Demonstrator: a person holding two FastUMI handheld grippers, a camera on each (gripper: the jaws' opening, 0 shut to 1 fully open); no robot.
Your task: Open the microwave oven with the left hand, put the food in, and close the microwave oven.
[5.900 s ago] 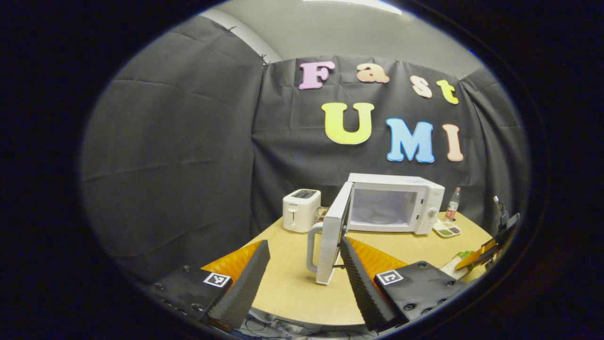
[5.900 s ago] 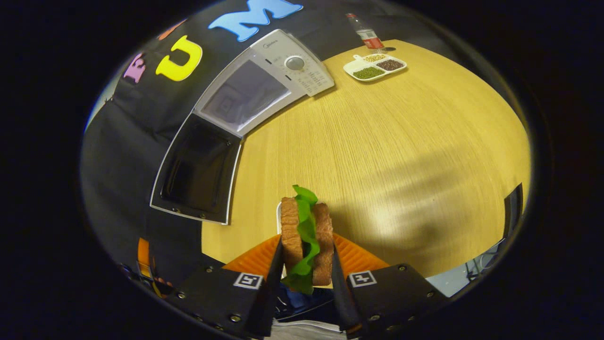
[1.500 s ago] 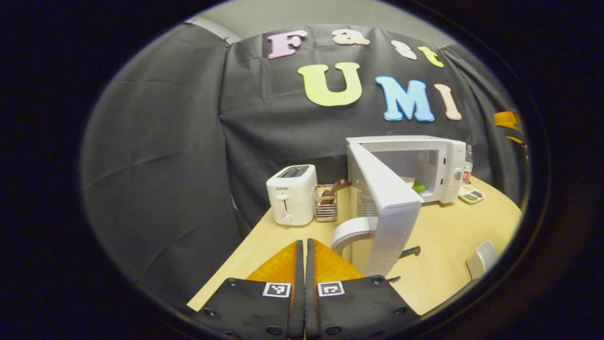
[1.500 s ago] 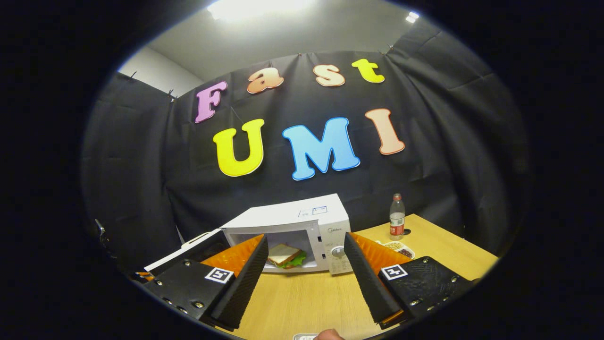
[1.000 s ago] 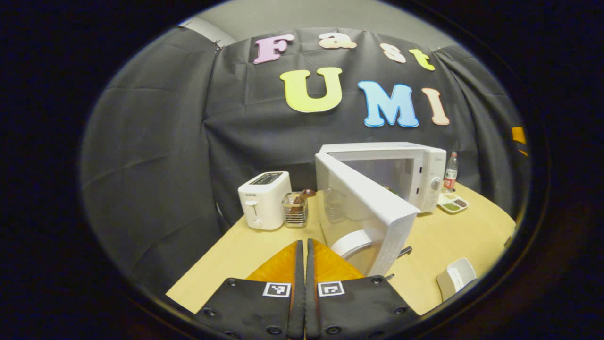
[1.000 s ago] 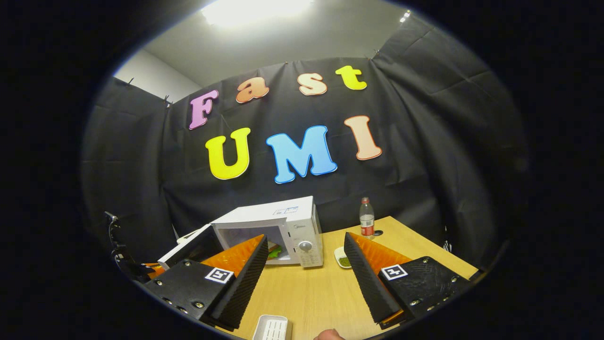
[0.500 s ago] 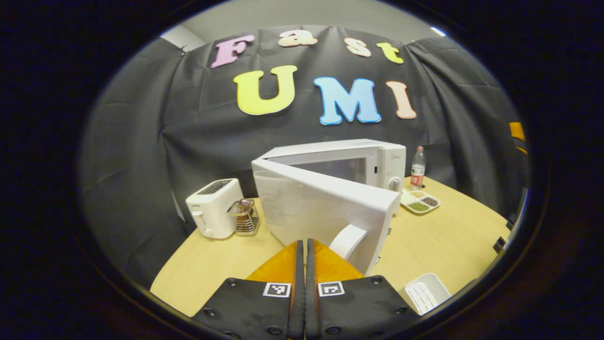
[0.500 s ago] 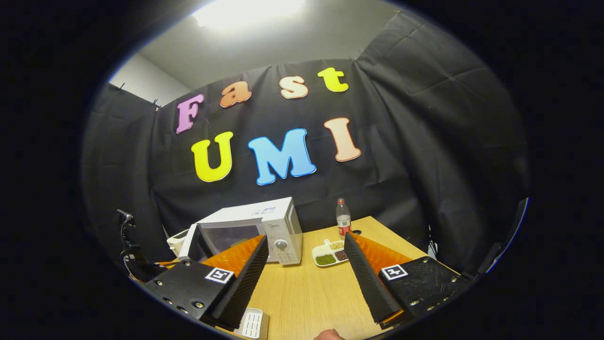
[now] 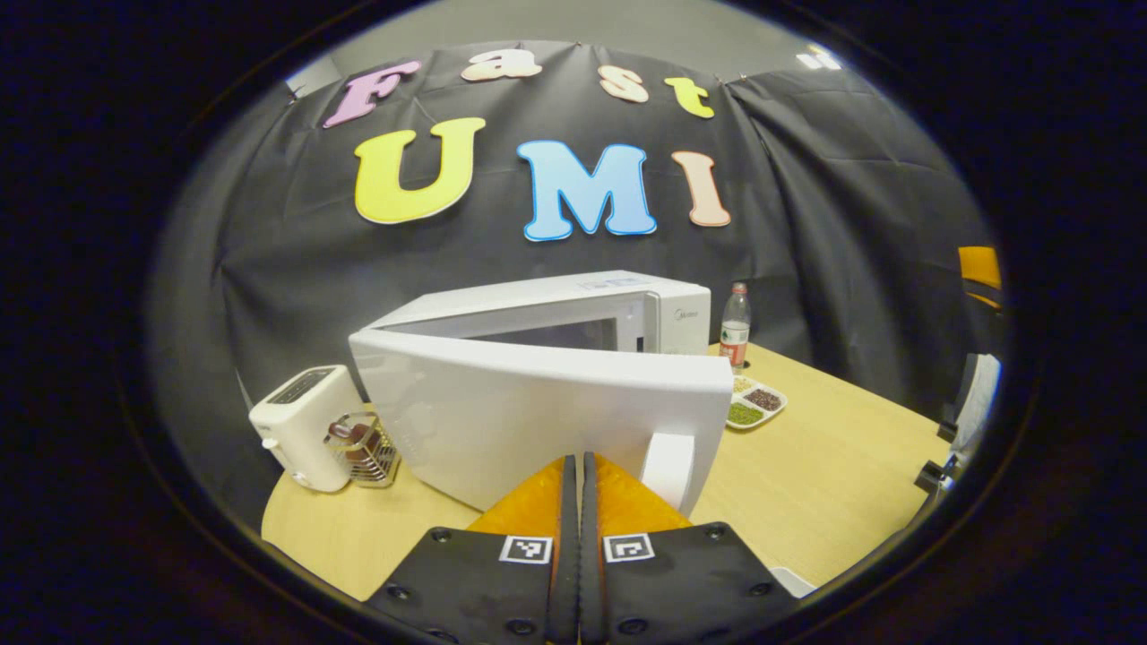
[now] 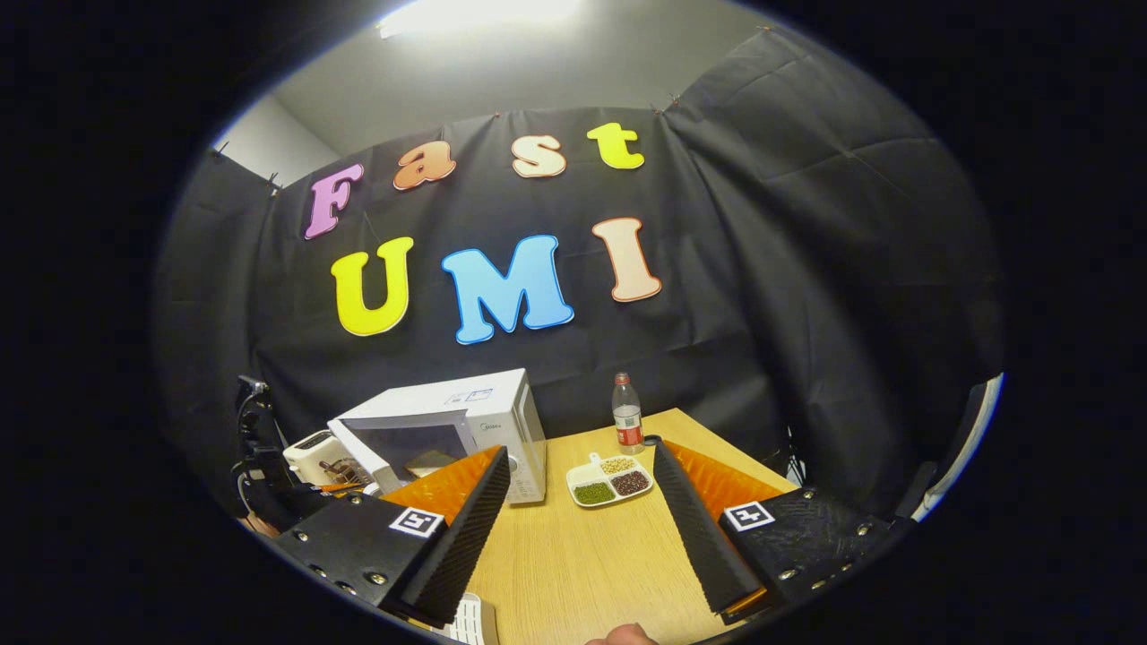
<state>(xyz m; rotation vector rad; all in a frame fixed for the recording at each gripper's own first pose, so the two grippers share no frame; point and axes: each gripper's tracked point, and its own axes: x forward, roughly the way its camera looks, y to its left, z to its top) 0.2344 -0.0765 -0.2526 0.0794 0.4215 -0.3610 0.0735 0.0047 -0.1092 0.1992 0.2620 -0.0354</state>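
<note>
Left claw [image 9: 579,475] fingers pressed together, tips at the microwave door [image 9: 538,408], which stood slightly ajar. Right claw [image 10: 581,488] spread apart above the wooden worktop [image 10: 591,555]. Toaster [image 9: 300,425], bottle [image 10: 626,414], snack dish [image 10: 609,479] nearby.

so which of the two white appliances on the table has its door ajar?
The white microwave oven, its door not yet fully shut, with the shut left gripper against it. The small white toaster beside it has top slots, no door.
</note>
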